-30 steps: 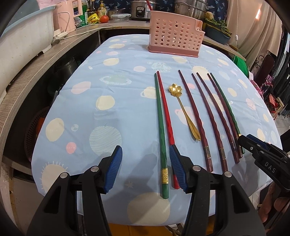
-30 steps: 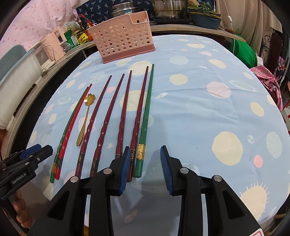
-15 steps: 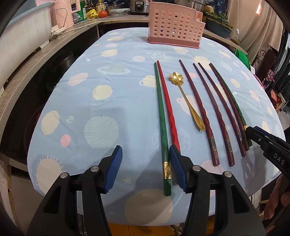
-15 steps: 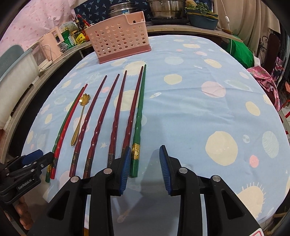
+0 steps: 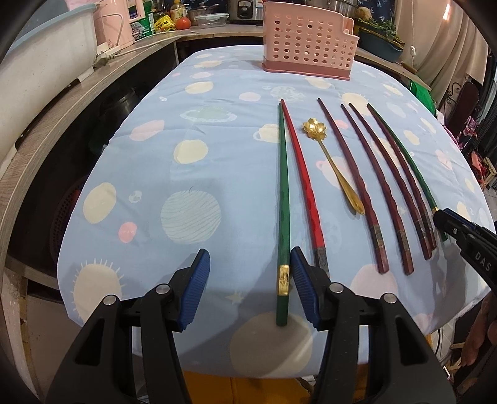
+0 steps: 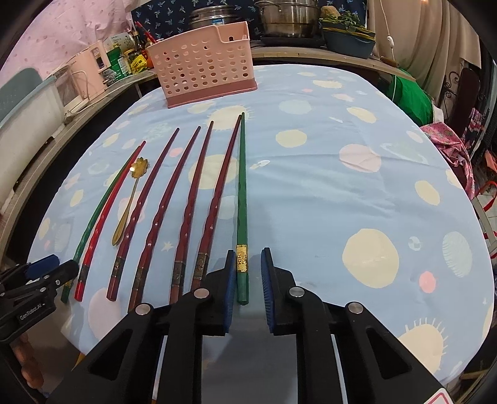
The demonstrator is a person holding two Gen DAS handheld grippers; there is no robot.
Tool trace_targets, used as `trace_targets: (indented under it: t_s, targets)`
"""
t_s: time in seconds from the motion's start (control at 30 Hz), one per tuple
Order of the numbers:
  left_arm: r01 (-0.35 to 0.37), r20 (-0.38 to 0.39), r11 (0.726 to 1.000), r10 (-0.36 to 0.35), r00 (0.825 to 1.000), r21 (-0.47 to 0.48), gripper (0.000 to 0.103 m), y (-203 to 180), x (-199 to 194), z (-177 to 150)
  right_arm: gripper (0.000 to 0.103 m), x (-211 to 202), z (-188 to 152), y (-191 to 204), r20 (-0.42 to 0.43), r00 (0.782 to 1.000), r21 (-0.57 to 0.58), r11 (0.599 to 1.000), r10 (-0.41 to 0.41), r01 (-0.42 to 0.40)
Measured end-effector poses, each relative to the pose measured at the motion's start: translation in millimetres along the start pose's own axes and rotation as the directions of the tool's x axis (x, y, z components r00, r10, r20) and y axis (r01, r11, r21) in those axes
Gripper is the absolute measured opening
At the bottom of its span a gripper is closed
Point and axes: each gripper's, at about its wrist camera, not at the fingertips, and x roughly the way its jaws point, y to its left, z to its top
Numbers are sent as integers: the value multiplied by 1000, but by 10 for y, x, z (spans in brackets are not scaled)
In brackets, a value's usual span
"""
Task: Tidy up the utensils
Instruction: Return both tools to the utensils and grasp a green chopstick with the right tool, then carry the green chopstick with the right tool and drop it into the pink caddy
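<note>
Several chopsticks and a gold flower spoon [image 5: 333, 163] lie side by side on the blue tablecloth. A pink perforated utensil basket [image 5: 307, 49] stands at the far end; it also shows in the right wrist view [image 6: 203, 76]. My left gripper [image 5: 250, 286] is open, and the leftmost green chopstick [image 5: 283, 199] lies just inside its right finger. My right gripper [image 6: 247, 287] is open, with the handle end of the rightmost green chopstick [image 6: 241, 199] between its fingers. A red chopstick [image 5: 303, 174] lies next to the left green one. Several dark red chopsticks [image 6: 189, 202] lie between.
The tablecloth [image 5: 192, 149] covers an oval table [image 6: 341, 186]. A wooden counter [image 5: 62, 118] runs along the left with a pink kettle [image 5: 115, 21] and bottles. Pots [image 6: 285, 18] stand behind the basket. The table's near edge is just under both grippers.
Both grippers have moved back toward the table's near edge. The right gripper has shifted right, so the right green chopstick's handle now lies between its fingers. Nothing is gripped.
</note>
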Motion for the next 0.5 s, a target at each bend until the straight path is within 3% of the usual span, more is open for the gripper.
trace_targets:
  t_s: [0.23, 0.5]
  targets:
    - [1, -3, 1000, -1, 1000, -5, 46, 30, -53, -69, 8, 0, -6, -58, 3, 1000, 10, 1000, 1, -1]
    - [21, -13, 1000, -21, 1000, -6, 20, 34, -67, -64, 7, -13, -15, -63, -2, 1000, 11, 1000, 6, -6]
